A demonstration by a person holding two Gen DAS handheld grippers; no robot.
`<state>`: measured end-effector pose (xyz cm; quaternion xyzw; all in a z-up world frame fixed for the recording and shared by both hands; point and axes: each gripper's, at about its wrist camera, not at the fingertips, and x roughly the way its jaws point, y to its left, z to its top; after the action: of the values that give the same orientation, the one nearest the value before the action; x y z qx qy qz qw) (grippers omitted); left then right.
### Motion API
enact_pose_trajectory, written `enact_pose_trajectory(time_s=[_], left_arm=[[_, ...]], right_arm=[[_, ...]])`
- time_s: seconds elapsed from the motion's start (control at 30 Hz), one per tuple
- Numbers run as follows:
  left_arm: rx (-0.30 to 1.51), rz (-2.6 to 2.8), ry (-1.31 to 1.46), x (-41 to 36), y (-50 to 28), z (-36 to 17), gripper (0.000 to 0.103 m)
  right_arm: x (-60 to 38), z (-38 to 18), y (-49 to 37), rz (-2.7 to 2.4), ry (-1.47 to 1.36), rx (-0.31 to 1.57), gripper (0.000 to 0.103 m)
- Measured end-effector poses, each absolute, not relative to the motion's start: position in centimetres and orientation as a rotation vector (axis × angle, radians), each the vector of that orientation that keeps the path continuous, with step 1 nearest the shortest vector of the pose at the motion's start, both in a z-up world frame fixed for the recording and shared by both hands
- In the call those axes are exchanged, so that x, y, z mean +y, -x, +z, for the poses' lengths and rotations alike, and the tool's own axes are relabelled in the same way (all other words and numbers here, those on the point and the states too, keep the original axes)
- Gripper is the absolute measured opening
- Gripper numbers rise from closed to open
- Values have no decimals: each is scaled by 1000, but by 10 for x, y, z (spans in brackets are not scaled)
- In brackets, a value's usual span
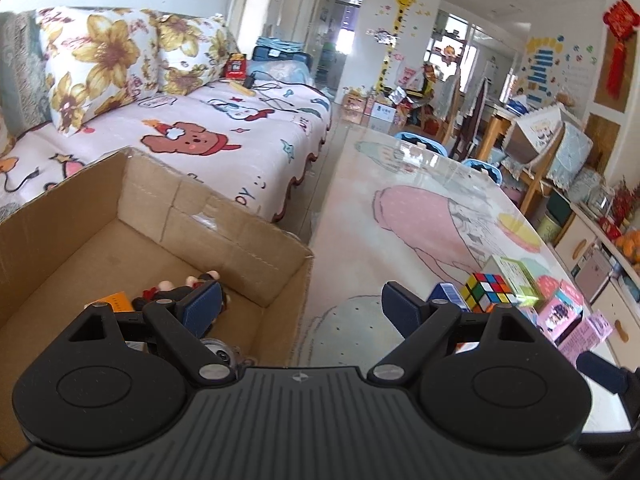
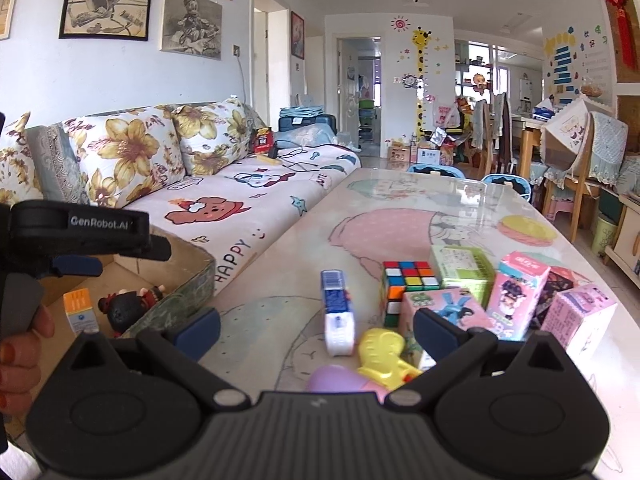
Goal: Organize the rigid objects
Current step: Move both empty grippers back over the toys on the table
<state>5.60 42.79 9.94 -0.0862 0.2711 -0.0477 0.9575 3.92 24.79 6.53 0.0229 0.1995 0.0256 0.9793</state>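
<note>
Cardboard box (image 1: 248, 248), brown and open-topped, sits at the left end of a long table with a pastel cartoon cover (image 1: 400, 216). Inside the box lie a dark doll figure (image 2: 128, 306) and a small orange-and-white carton (image 2: 80, 310). On the table stand pink and green cartons, a multicoloured puzzle cube (image 2: 404, 286), a blue-and-white tube box (image 2: 338, 312) and a yellow plastic toy (image 2: 384, 354). Left gripper (image 1: 302, 310) hovers at the box's edge, fingers apart and empty. Right gripper (image 2: 316, 330) hangs over the toys, likewise spread and empty.
</note>
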Motion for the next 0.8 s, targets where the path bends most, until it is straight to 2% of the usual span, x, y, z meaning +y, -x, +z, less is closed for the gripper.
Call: enact_pose_trajectory(time_s=[0.8], left_arm=[[636, -295, 30, 402, -61, 85, 103]], right_arm=[[151, 67, -28, -202, -87, 358, 102]])
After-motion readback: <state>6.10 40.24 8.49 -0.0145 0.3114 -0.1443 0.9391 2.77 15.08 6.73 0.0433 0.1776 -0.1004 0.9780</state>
